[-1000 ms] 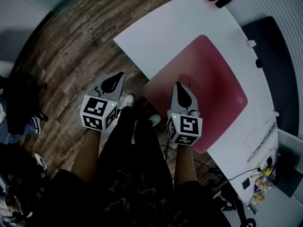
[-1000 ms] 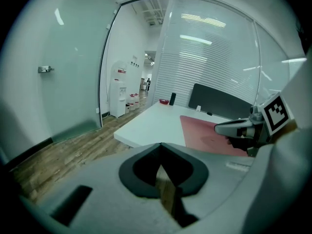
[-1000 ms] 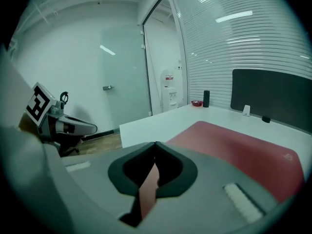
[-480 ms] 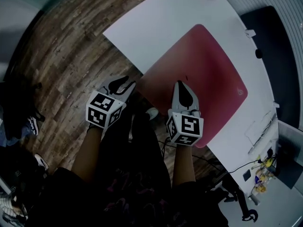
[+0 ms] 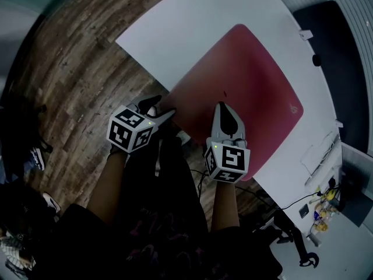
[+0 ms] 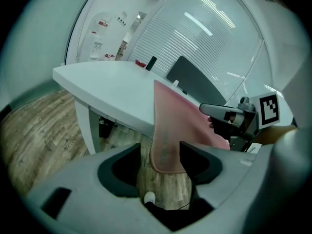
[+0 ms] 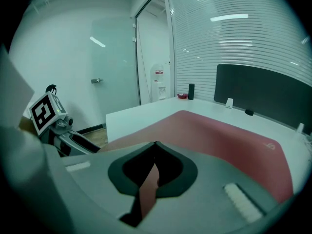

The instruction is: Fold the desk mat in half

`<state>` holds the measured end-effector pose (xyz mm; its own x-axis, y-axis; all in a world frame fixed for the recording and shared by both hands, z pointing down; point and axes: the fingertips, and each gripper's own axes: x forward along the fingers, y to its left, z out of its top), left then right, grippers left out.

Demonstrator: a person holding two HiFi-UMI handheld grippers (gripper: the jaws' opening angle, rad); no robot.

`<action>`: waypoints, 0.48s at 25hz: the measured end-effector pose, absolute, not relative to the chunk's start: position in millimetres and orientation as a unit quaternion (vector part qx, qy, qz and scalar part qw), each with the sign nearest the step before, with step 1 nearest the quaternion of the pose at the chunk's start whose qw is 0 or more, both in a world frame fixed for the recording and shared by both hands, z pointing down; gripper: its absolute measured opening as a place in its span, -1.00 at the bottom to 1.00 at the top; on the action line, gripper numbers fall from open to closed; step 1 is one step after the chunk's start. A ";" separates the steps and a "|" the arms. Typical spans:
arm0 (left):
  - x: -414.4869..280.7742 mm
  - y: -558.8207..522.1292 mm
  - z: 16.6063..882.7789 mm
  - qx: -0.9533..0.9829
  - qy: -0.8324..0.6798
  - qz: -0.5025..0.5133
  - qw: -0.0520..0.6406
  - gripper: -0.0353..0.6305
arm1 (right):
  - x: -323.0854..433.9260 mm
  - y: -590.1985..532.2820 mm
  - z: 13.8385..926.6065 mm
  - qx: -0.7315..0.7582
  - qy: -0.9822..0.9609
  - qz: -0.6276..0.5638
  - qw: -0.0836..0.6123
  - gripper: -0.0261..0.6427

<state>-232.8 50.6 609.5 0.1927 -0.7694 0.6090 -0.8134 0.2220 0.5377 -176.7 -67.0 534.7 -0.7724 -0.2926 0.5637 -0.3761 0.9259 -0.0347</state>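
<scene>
A pink desk mat (image 5: 250,80) lies on the white table (image 5: 175,34), its near edge overhanging the table's front. My right gripper (image 5: 221,106) is shut on that near edge; in the right gripper view the mat (image 7: 219,135) runs back between the closed jaws of the right gripper (image 7: 155,145). My left gripper (image 5: 160,108) is at the mat's near left corner. Its jaws are opening, and the mat's hanging corner (image 6: 165,150) sits loose in the wide gap of the left gripper (image 6: 162,147), with no pad pressing on it.
Wooden floor (image 5: 76,57) lies left of the table. A dark panel (image 5: 329,45) runs along the table's far side, with a small white clip (image 5: 305,35) and a black knob (image 5: 316,60) by it. Cables and small parts (image 5: 320,206) lie at lower right.
My left gripper has moved right, from over the floor to the mat's near left corner, and its jaws have gone from shut to wide apart. The right gripper keeps its grip.
</scene>
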 end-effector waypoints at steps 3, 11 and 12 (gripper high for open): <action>-231.6 47.9 607.1 0.627 -0.634 0.047 0.450 -0.28 | -174.5 -70.8 533.6 0.185 -0.938 0.071 0.286 -0.90; -236.1 53.5 592.7 0.626 -0.644 0.078 0.433 -0.77 | -169.4 -76.6 525.6 0.195 -0.940 0.074 0.271 -0.90; -234.8 53.8 588.9 0.628 -0.644 0.085 0.429 -0.80 | -167.8 -77.3 523.4 0.197 -0.940 0.076 0.267 -0.90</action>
<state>-234.8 53.8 588.9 0.1553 -0.7358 0.6591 -0.8816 0.1978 0.4285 -167.8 -77.3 523.4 -0.7795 -0.3298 0.5325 -0.4109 0.9109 -0.0374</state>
